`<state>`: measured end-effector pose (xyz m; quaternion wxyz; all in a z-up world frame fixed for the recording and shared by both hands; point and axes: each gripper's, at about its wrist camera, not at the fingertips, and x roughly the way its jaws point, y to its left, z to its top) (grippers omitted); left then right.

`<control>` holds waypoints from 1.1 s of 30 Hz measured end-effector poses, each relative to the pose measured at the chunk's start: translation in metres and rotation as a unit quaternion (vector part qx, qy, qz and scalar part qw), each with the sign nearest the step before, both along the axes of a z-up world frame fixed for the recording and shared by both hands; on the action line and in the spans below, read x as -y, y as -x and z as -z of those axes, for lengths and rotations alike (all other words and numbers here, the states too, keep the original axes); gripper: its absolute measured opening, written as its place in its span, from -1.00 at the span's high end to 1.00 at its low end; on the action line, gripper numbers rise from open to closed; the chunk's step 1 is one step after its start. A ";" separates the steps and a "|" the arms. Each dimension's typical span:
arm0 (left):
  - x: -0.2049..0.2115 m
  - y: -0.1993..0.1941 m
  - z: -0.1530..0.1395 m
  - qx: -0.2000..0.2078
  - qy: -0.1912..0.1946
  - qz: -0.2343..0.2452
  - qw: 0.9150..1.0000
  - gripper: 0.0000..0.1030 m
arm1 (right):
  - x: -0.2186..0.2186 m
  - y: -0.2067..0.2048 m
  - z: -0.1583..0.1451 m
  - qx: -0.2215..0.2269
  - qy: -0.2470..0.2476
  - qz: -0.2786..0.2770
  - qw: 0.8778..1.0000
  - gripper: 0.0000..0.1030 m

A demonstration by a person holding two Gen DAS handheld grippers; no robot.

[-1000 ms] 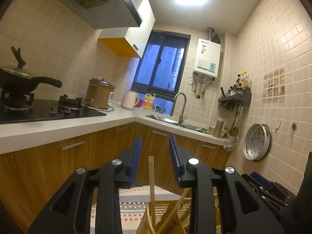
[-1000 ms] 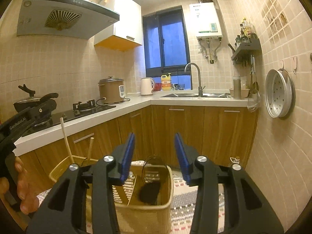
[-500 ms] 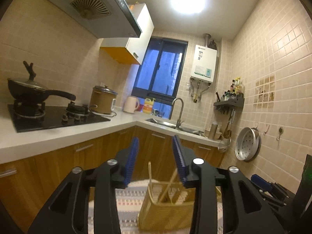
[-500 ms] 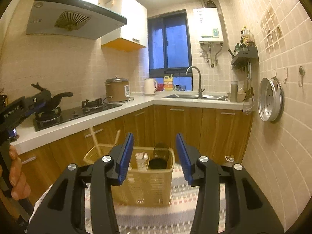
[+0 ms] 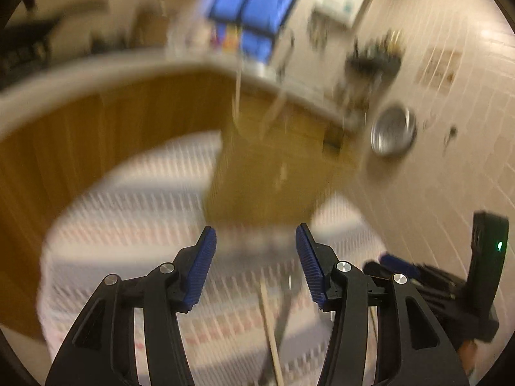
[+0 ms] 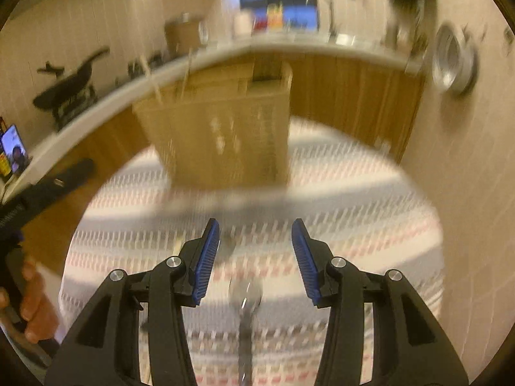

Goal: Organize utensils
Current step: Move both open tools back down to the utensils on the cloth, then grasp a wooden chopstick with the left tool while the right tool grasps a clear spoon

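Both views are motion-blurred. A tan utensil basket stands on a striped cloth, with wooden sticks rising from it; it also shows in the right wrist view. My left gripper is open and empty, short of the basket. A wooden stick and a dark utensil lie on the cloth below it. My right gripper is open and empty, above a metal spoon lying on the striped cloth.
Wooden cabinets and a white counter run behind the basket. A metal pan hangs on the tiled right wall. The right gripper shows at the left view's right edge.
Both cameras have tilted sharply downward and pulled back. The basket now sits higher in view, and the cloth with loose utensils has come into sight. Both grippers stay open.
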<state>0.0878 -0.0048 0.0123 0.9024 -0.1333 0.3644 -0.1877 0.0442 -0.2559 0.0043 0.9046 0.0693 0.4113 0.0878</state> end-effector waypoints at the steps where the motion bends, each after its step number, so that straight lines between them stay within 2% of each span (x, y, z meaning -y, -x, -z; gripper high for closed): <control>1: 0.002 -0.007 0.011 -0.032 0.000 0.013 0.999 0.05 | 0.000 -0.002 0.006 -0.016 -0.003 -0.004 1.000 0.15; 3: 0.008 -0.021 0.035 -0.104 -0.002 0.036 0.994 0.05 | 0.002 -0.006 0.020 -0.056 -0.016 -0.015 0.998 0.15; 5: 0.011 -0.029 0.050 -0.143 0.010 0.052 0.988 0.05 | 0.002 -0.008 0.026 -0.075 -0.020 -0.020 0.997 0.15; 7: 0.012 -0.034 0.060 -0.164 0.019 0.057 0.985 0.05 | 0.000 -0.008 0.034 -0.096 -0.020 -0.030 0.995 0.15; 11: 0.024 -0.040 0.076 -0.198 -0.014 0.051 0.979 0.05 | -0.002 -0.009 0.045 -0.119 -0.017 -0.036 0.992 0.15; 17: 0.038 -0.036 0.078 -0.186 -0.058 0.059 0.979 0.07 | -0.009 -0.017 0.048 -0.134 -0.015 -0.037 0.990 0.15; 21: 0.048 -0.037 0.077 -0.181 -0.090 0.054 0.978 0.39 | -0.015 -0.018 0.055 -0.139 -0.009 -0.038 0.990 0.15; 22: 0.052 -0.038 0.078 -0.182 -0.095 0.054 0.977 0.42 | -0.015 -0.017 0.055 -0.136 -0.003 -0.036 0.990 0.15; 29: 0.078 -0.042 0.076 -0.169 -0.141 0.048 0.974 0.42 | -0.030 -0.030 0.059 -0.148 0.025 -0.012 0.989 0.15; 33: 0.088 -0.045 0.078 -0.162 -0.162 0.045 0.972 0.44 | -0.045 -0.036 0.061 -0.147 0.058 -0.002 0.987 0.15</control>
